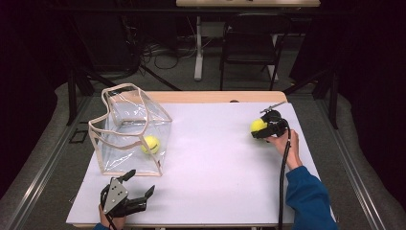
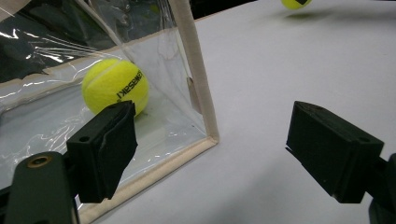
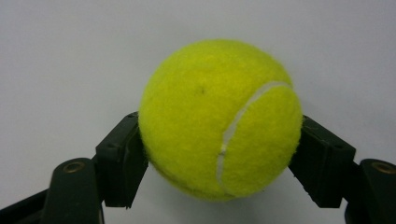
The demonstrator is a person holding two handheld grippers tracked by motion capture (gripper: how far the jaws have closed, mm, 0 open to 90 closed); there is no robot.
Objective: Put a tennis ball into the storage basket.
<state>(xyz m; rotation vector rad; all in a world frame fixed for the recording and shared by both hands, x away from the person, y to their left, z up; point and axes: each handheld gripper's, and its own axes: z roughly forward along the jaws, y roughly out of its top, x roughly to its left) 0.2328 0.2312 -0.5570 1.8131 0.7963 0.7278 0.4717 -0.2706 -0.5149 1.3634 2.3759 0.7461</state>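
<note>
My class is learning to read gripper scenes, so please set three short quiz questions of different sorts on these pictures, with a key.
1. True or false: the right gripper is shut on a tennis ball.
2. Where does the other tennis ball lie? A) on the bare table B) inside the clear bag C) between the left gripper's jaws
3. Fill in: the left gripper has its jaws ____.

Key
1. True: both pads press the ball's sides.
2. B.
3. Open, with nothing between them, beside the bag's near corner on the white table.
</note>
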